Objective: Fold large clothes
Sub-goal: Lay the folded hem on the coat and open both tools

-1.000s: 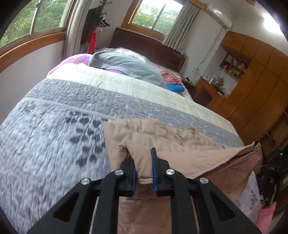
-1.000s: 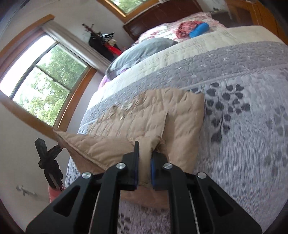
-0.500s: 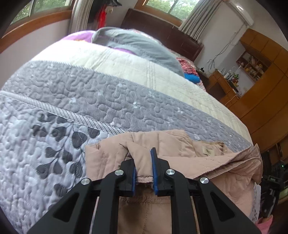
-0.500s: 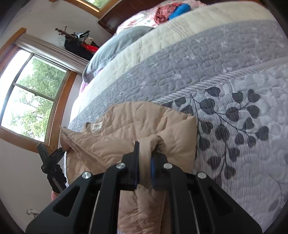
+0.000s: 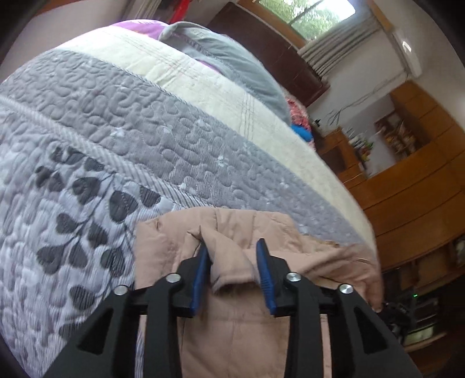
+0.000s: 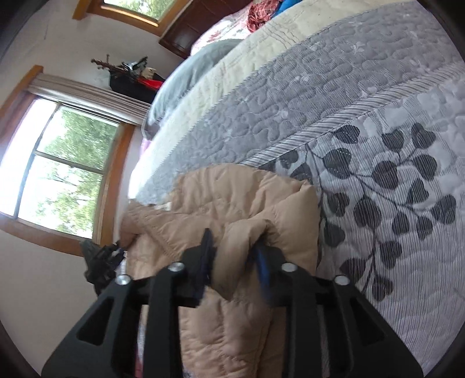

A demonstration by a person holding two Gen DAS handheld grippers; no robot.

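Note:
A tan quilted jacket [image 5: 232,232] lies folded over on the grey leaf-patterned bedspread [image 5: 87,174]. My left gripper [image 5: 232,247] hovers over its near folded edge, jaws opening; a fold of fabric still sits between the blue pads [image 5: 263,261], which no longer press on it. In the right wrist view the same jacket [image 6: 247,203] lies on the bedspread [image 6: 377,174]. My right gripper [image 6: 234,242] is opening too, with a bunched corner of jacket loose between its fingers. The other gripper [image 6: 98,258] shows at the jacket's far left end.
A grey pillow [image 5: 226,58] and a dark wooden headboard [image 5: 276,55] stand at the head of the bed. Wooden cabinets [image 5: 412,180] line the right wall. A window [image 6: 66,168] sits left of the bed. Red and blue items [image 6: 261,11] lie by the pillows.
Both grippers came down toward the bed with the jacket edge and then parted their jaws, letting go of the fabric. The jacket's top layer now rests folded on the lower part.

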